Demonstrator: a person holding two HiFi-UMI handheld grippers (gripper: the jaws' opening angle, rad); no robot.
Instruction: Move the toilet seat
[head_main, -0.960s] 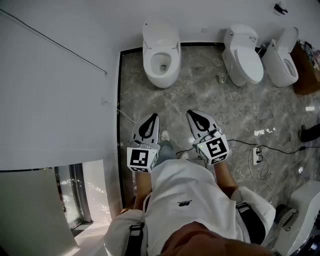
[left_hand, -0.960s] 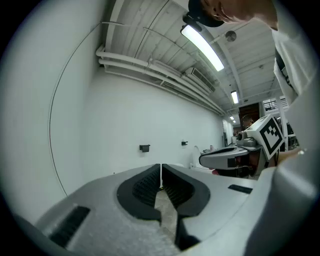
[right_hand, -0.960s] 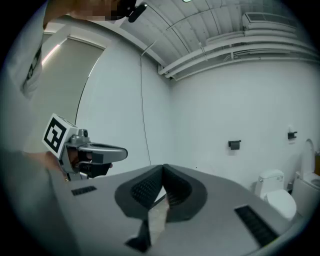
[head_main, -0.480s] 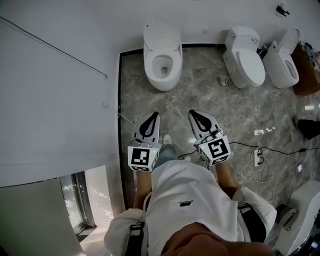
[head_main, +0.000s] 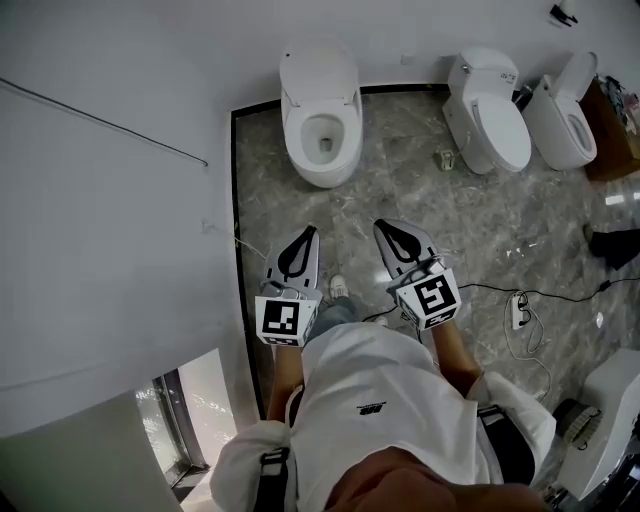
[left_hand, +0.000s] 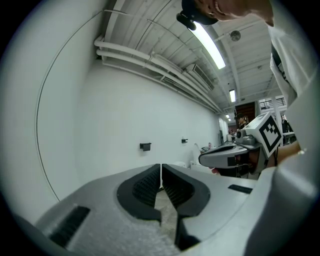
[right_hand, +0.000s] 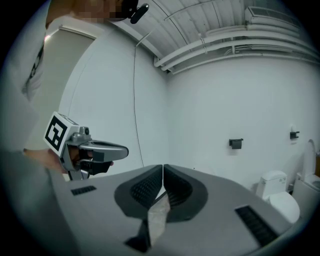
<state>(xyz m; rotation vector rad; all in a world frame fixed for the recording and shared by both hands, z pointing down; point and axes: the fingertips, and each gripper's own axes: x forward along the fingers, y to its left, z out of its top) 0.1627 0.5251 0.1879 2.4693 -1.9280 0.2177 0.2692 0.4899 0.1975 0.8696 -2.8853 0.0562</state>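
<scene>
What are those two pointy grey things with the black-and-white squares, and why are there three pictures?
A person stands in a room with toilets and holds a gripper, a kind of big pincer, in each hand. One picture comes from a camera on the person's head, looking down. It shows the left gripper and the right gripper pointing towards an open toilet across the stone floor. The other two pictures come from small cameras riding on the grippers. Both pincers are shut and hold nothing. A toilet with its lid down stands further right, and a cable lies on the floor.
</scene>
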